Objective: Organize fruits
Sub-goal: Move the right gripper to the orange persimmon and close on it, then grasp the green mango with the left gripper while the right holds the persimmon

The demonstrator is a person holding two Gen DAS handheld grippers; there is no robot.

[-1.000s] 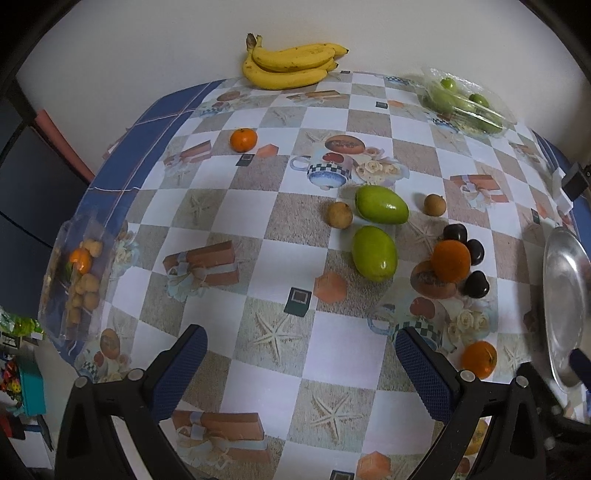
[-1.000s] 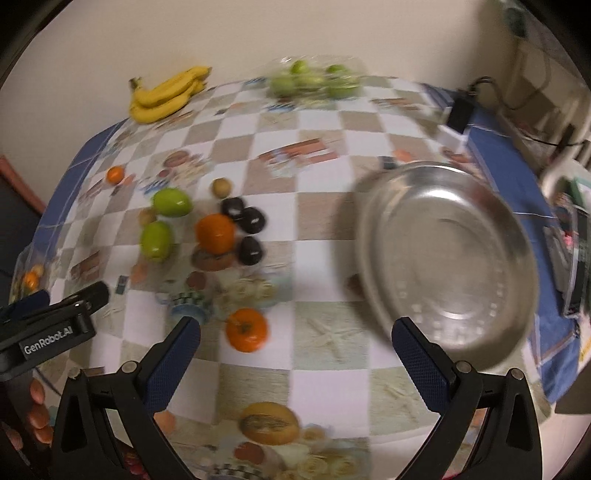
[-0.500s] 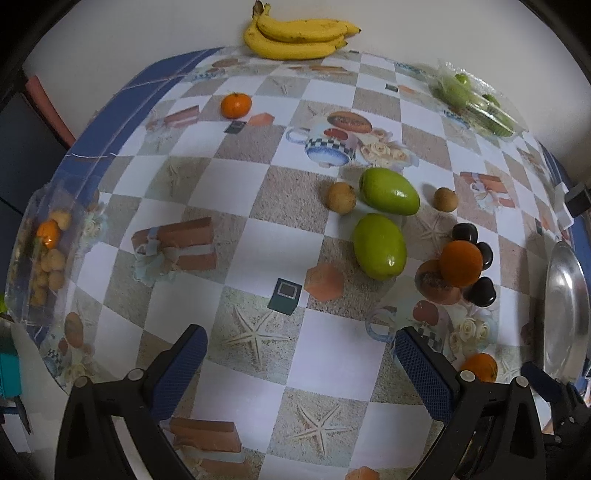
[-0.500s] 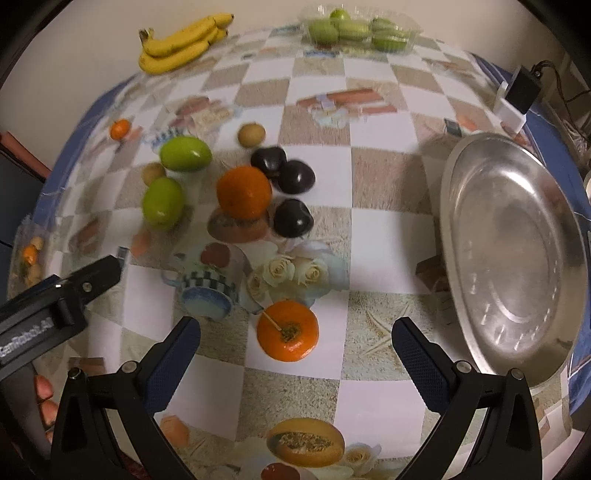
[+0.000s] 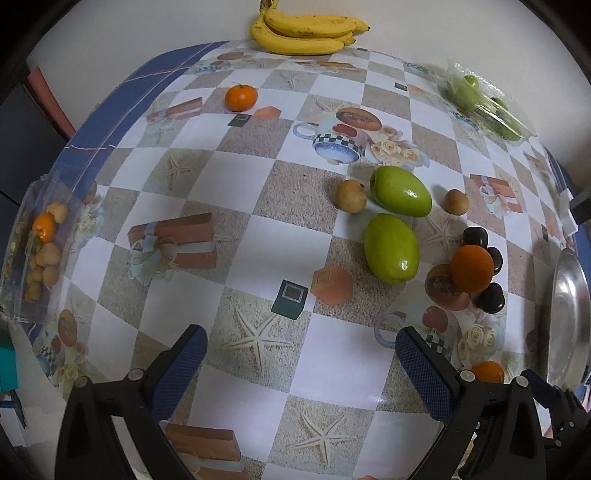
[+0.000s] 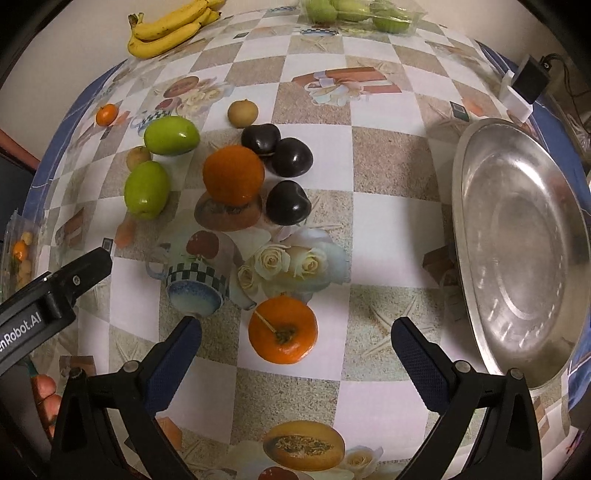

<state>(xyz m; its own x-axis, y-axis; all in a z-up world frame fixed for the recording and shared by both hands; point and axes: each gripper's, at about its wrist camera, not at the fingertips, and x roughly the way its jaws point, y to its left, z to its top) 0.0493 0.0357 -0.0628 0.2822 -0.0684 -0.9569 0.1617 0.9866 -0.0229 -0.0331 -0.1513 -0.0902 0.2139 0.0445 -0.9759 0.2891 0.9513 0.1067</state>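
The steel tray (image 6: 524, 236) holds nothing; the fruits lie loose on the counter (image 6: 388, 177) (green ones bagged (image 6: 364, 11) far back). Right hand-held gripper (image 6: 293, 343) spread around an orange (image 6: 282, 330); left hand-held gripper (image 5: 301, 356) spread, empty.

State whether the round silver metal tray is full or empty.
Empty: the round silver metal tray shows only bare metal; the fruits lie on the tablecloth.

Fruit is scattered loose on checkered cloth: stemmed orange (image 6: 282, 330) nearest, larger orange (image 6: 233, 175) beside three dark plums (image 6: 287, 202), two green mangoes (image 6: 147, 189) w/ small brown fruits adj. Bananas (image 6: 171, 27) at far edge. Steel tray (image 6: 524, 251) is empty, at right.
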